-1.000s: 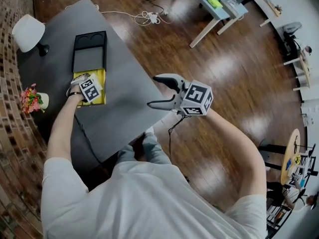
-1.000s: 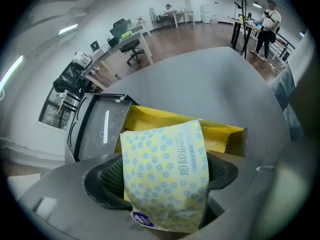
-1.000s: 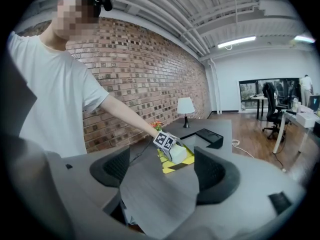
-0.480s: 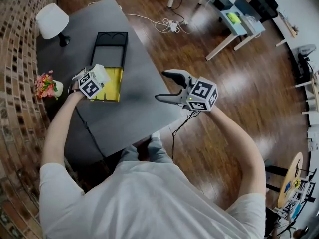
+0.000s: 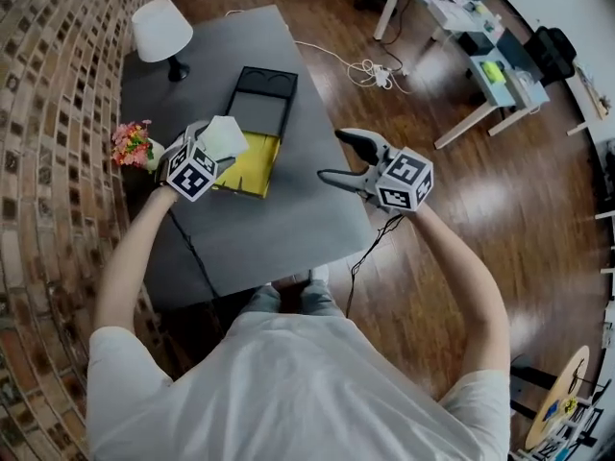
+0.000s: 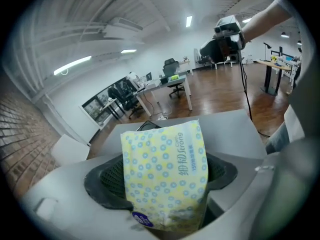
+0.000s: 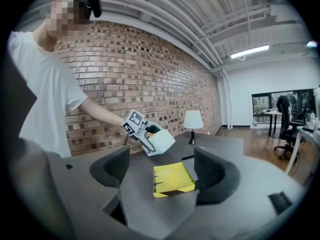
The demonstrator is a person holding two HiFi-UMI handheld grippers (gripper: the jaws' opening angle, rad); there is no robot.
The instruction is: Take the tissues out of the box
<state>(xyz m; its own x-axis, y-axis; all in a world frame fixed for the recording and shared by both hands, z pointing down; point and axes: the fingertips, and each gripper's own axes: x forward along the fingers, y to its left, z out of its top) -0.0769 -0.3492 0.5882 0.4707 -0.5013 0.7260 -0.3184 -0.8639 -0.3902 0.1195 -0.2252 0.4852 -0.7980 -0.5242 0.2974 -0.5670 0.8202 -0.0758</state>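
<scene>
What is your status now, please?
Left gripper shut on pack, clear of box. Right gripper open, empty. Nothing in the way.

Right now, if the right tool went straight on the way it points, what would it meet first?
Probably the yellow box, which lies ahead between the parted jaws of the right tool; depth is unclear, so it might touch the grey table short of it.
</scene>
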